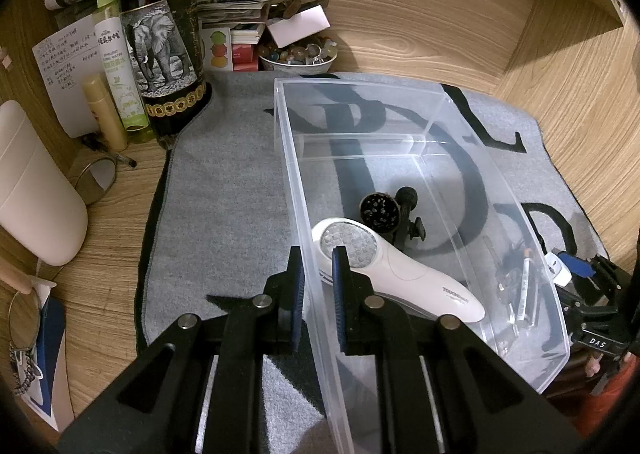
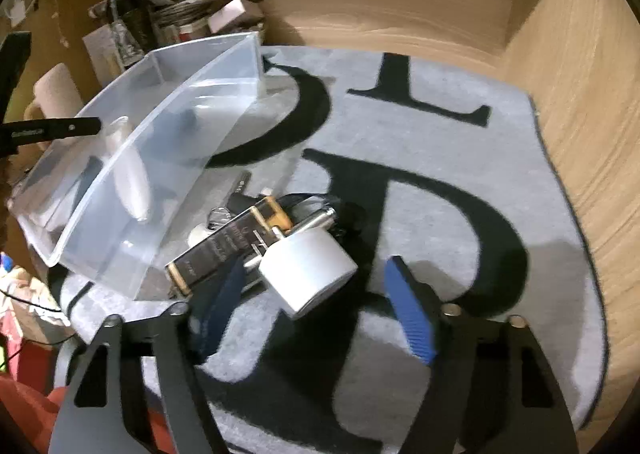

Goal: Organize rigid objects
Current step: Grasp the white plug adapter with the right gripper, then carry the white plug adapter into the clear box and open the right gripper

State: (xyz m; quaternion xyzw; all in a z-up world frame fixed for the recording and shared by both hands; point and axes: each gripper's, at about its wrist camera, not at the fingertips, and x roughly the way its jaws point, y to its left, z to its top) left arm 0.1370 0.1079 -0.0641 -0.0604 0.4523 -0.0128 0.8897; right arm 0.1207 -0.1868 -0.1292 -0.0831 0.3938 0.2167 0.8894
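Pinching the near wall of the clear bin [image 1: 400,158] in my left claw [image 1: 319,274]; my right claw [image 2: 316,282] gapes around a white plug [image 2: 310,272], pads not touching

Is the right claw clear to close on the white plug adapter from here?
Probably yes: the right claw stands open with the white plug adapter between its pads, though a dark box crowds its left pad.
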